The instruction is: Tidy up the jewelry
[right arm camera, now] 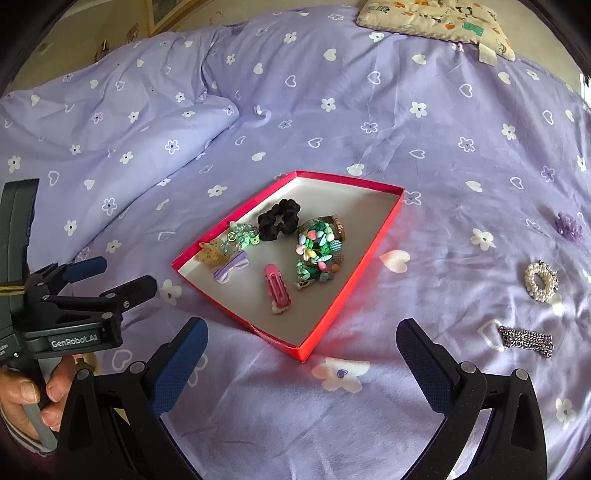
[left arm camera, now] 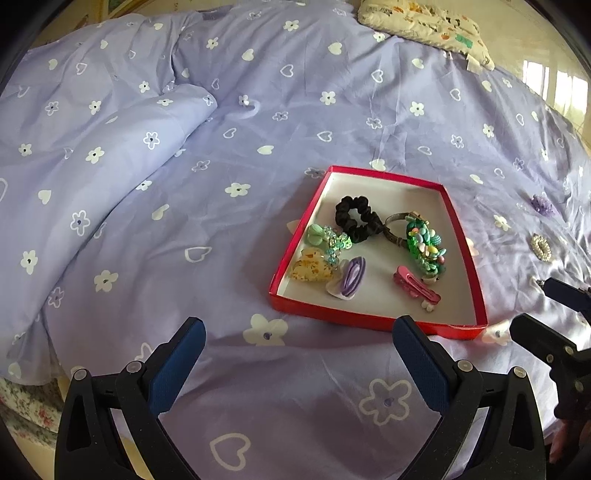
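Observation:
A red box lid tray (left arm camera: 476, 280) (right arm camera: 369, 251) lies on the purple bedspread. It holds a black scrunchie (left arm camera: 356, 218) (right arm camera: 277, 219), a green beaded piece (left arm camera: 424, 243) (right arm camera: 317, 251), a pink clip (left arm camera: 415, 286) (right arm camera: 276, 284), a purple bow (left arm camera: 351, 277) (right arm camera: 231, 267) and other hair pieces. Right of the tray on the bed lie a pearl ring clip (right arm camera: 540, 280) (left arm camera: 541, 247), a silver chain piece (right arm camera: 526, 339) and a purple flower (right arm camera: 569, 226) (left arm camera: 542, 205). My left gripper (left arm camera: 299, 354) is open and empty, near the tray's front edge. My right gripper (right arm camera: 301, 354) is open and empty, at the tray's near corner.
A folded purple duvet (left arm camera: 92, 147) is bunched at the left. A patterned pillow (right arm camera: 436, 18) lies at the far edge. The left gripper (right arm camera: 107, 277) and the hand holding it show at the left of the right wrist view.

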Motion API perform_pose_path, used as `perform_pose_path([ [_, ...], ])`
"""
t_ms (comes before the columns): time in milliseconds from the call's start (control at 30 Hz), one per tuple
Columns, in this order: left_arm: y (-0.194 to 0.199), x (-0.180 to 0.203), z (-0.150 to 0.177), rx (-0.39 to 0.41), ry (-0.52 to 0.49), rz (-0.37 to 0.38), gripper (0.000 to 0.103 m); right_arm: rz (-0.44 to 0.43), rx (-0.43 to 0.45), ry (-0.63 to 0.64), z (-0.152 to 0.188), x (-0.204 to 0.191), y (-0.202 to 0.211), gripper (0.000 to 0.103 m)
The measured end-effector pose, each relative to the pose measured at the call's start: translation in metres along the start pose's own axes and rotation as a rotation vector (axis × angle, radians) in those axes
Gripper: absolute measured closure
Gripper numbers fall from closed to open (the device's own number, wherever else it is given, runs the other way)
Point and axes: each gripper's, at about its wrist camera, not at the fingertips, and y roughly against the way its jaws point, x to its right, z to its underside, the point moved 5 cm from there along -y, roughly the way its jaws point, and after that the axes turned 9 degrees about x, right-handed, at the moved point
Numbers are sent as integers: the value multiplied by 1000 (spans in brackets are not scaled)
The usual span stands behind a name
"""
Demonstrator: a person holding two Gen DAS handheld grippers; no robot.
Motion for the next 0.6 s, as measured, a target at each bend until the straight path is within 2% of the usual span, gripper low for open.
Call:
perform_pose_path([
  [600,29,6,6,58,-42,-8,1,13,79,-31,-4,6,15,0],
])
